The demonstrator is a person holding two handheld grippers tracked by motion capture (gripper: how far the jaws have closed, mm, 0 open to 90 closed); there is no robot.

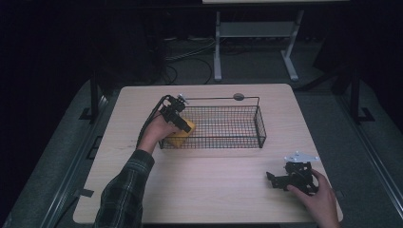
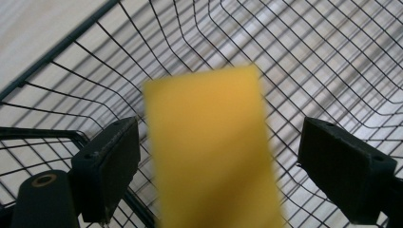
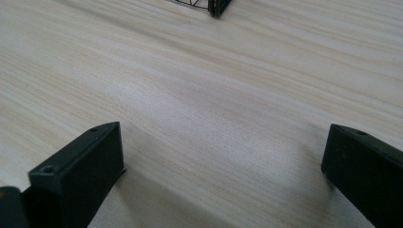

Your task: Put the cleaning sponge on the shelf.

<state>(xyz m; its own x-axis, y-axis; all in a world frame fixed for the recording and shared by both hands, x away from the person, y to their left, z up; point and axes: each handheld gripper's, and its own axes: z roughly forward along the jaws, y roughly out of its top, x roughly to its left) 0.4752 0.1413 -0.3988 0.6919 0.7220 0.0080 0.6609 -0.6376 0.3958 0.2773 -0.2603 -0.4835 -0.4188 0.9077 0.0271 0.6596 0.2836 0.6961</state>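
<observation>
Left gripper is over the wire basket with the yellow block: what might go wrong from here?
1. The yellow rectangular block sits between the left gripper's open fingers with gaps either side; it may tumble unevenly.
2. Those fingers are close to the black wire mesh basket wall and might snag it on withdrawal.

High view looks down on the table (image 1: 214, 180); both gripper views sit close, sharing its wire basket (image 1: 223, 124).

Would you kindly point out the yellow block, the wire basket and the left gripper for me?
yellow block (image 2: 211, 147), left gripper view, middle of its flat face
wire basket (image 1: 260, 126), high view, its right end wall
left gripper (image 2: 218, 156), left gripper view, midway between its open jaws
</observation>
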